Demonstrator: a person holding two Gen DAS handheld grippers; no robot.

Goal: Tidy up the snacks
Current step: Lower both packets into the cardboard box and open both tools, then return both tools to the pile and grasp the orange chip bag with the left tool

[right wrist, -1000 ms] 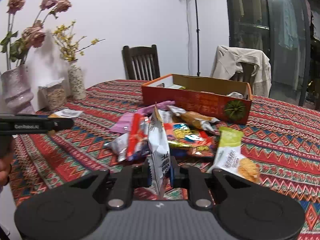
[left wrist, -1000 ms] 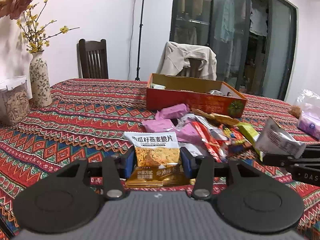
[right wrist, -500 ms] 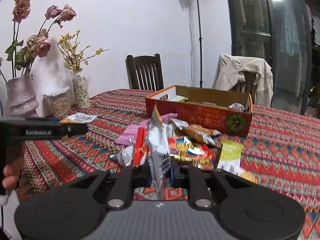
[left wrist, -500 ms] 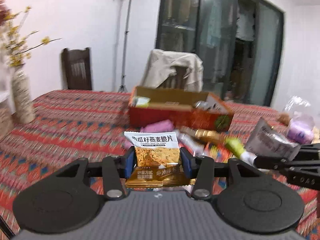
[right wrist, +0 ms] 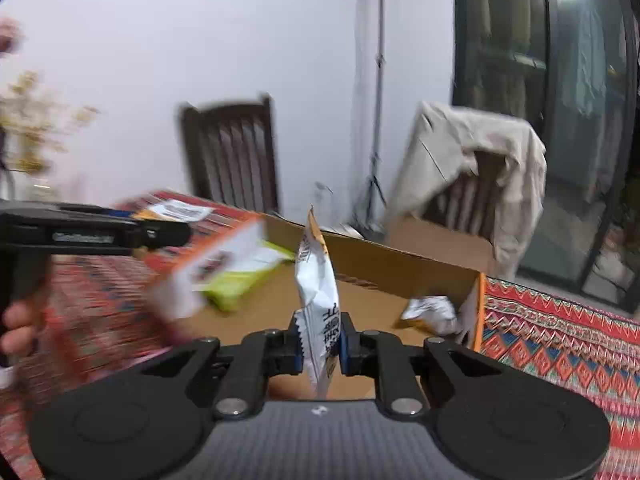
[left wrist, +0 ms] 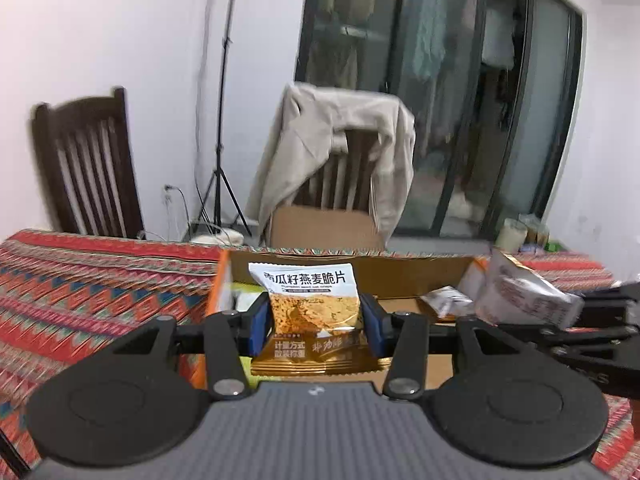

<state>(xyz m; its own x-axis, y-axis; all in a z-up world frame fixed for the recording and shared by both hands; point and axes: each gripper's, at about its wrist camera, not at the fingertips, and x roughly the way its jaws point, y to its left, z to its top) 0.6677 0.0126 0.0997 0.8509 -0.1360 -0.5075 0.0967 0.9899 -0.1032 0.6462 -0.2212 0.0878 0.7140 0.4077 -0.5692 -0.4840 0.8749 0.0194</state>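
My left gripper [left wrist: 316, 326] is shut on a flat orange and white oat crisp packet [left wrist: 312, 304], held face-on above the near left part of the open cardboard box [left wrist: 400, 270]. My right gripper [right wrist: 319, 346] is shut on a white snack packet [right wrist: 318, 292], held edge-on and upright over the box floor [right wrist: 372, 304]. That packet and gripper also show at the right of the left wrist view [left wrist: 520, 296]. Inside the box lie a green packet [right wrist: 240, 280] and a crumpled white packet [right wrist: 430, 312].
The box has an orange outer wall [right wrist: 208, 268] and stands on a red patterned tablecloth [left wrist: 92, 280]. Behind the table are a dark wooden chair [left wrist: 86, 168], a chair draped with a beige jacket [left wrist: 340, 152] and a light stand [left wrist: 220, 120].
Both grippers have moved forward from the loose snack pile to over the open box, each still holding its packet. The pile has dropped out of view.
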